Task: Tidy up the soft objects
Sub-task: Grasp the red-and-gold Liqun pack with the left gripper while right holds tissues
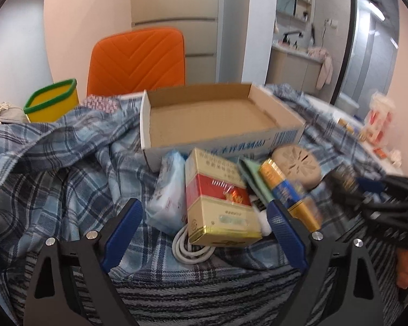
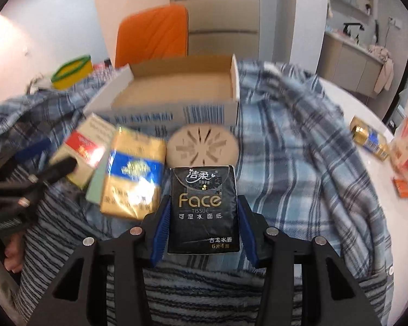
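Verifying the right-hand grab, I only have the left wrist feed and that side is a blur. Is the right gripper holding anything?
Observer: Yes. The right gripper is shut on a black tissue pack.
Operator: Sitting straight in the jaws?
Observer: Yes. Its print reads upright in the right wrist view, with a blue pad against each long side.
Operator: What's directly ahead of it?
Observer: A round beige disc, then the cardboard box, which looks empty.

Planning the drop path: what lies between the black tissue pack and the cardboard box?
A round beige vented disc on the plaid cloth, seen in the right wrist view.
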{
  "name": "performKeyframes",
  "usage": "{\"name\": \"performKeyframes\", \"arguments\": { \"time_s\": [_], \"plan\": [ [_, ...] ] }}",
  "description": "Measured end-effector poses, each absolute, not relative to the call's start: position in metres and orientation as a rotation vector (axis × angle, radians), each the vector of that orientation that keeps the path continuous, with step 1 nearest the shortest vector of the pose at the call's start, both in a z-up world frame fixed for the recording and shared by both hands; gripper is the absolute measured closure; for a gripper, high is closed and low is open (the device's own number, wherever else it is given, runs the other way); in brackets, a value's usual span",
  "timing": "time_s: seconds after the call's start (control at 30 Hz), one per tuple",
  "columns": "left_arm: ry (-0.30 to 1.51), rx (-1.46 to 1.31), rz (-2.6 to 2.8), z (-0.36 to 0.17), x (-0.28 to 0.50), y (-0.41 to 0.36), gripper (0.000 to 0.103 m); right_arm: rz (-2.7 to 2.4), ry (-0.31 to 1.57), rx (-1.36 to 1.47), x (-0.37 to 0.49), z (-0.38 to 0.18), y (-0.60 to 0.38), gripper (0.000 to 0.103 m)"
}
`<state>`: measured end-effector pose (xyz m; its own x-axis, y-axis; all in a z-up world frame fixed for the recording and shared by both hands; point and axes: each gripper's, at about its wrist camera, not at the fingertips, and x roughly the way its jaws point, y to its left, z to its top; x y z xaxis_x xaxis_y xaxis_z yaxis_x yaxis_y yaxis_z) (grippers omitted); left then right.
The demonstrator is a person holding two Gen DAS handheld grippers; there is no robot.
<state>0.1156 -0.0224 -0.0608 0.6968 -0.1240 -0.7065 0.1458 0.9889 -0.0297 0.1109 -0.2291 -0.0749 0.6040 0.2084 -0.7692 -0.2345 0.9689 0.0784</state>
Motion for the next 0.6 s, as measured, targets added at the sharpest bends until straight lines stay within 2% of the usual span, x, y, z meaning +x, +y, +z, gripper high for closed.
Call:
{"name": "performKeyframes", "arguments": {
  "time_s": [0.07, 0.33, 0.53, 0.6],
  "plan": [
    [0.832, 0.05, -0.143, -0.068, 0.121, -0.025, 0.017, 0.248, 0.884, -0.013, 0.112, -0.075, -0.232, 0.055],
    [0.815, 0.109, -0.157, -0.068, 0.116, -0.034, 0.018, 0.254, 0.873, -0.022, 0.105, -0.075, -0.228, 0.054],
    [0.79, 0.411, -0.03, -0.078, 0.108, -0.071, 0.018, 0.257, 0.883, -0.028, 0.106, -0.077, -0.228, 0.054],
    [0.795, 0.417, -0.027, -0.079, 0.109, -0.071, 0.022, 0.257, 0.885, -0.034, 0.106, -0.077, -0.227, 0.054]
  ]
}}
